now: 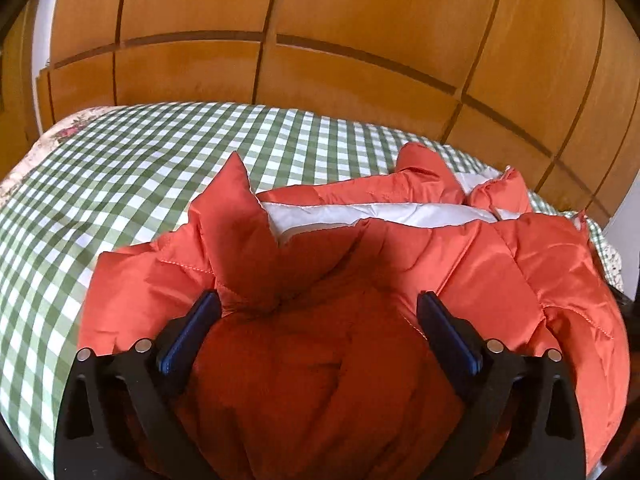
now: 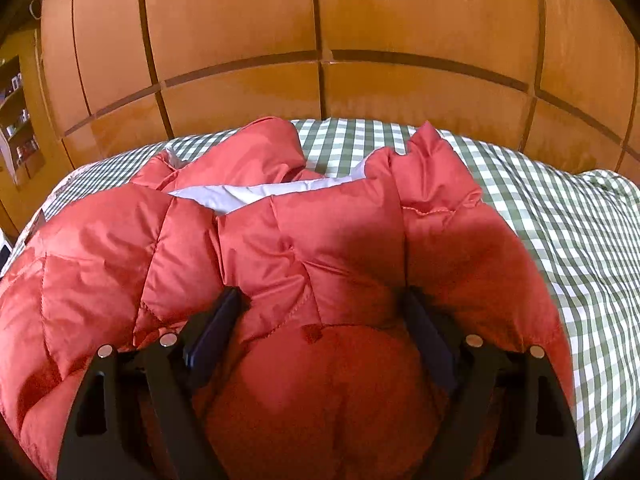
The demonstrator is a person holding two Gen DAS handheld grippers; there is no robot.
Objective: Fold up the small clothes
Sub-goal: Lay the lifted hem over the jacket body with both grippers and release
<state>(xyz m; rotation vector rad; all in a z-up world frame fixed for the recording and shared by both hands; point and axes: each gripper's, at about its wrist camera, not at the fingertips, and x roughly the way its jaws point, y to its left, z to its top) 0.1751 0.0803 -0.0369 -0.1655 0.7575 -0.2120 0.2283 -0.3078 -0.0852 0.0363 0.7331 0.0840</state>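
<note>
Item: orange-red quilted jacket [image 1: 460, 264], white lining [image 1: 380, 212] showing along its opened edge, lying crumpled on a bed with a green-and-white checked cover [image 1: 100, 168]. We see wooden wardrobe panels [image 1: 320, 20] behind the bed.

Hidden or unclear: the near part of the jacket falls into shadow between the claw fingers in both views, and its lower edge is cut off by the frame. We cannot make out sleeves from body with certainty. The bed's edges run out of view.

Left claw [image 1: 319, 302]: jaws spread wide, fingers set apart over a bunched fold of jacket; the pads are not pressing on the fabric.

Right claw [image 2: 322, 298]: jaws also wide, fabric bulging between the fingers [image 2: 218, 322]; whether the pads press on it we cannot tell.
</note>
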